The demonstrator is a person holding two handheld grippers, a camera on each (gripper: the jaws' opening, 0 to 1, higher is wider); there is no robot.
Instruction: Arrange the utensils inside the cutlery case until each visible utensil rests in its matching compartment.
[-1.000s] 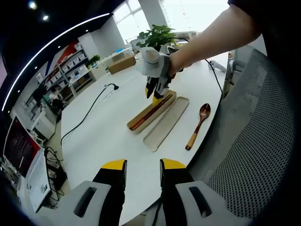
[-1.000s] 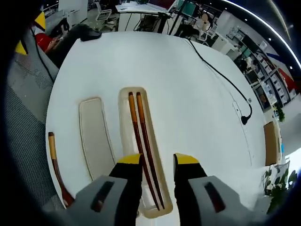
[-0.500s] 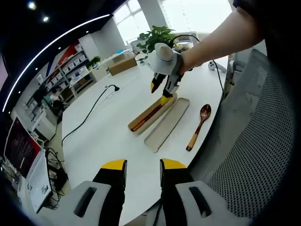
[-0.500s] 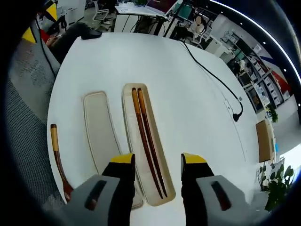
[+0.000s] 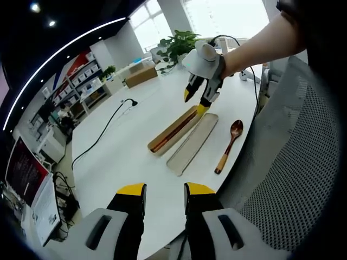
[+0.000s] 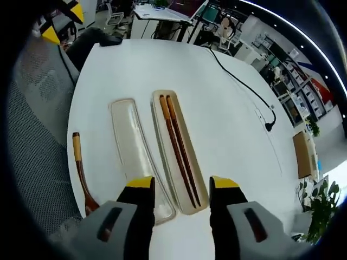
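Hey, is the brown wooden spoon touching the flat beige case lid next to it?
Apart. The right gripper view shows bare white table between the brown wooden spoon and the flat beige case lid along their whole length; the left gripper view shows the same gap.

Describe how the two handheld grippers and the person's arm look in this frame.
Each gripper has two dark jaws capped with yellow tips, rising from pale grey housings with dark oval slots: the left gripper and the right gripper look alike. In the left gripper view the right gripper also appears with a rounded whitish body and a thin black cable trailing from it. The person's arm is bare up to a dark sleeve.
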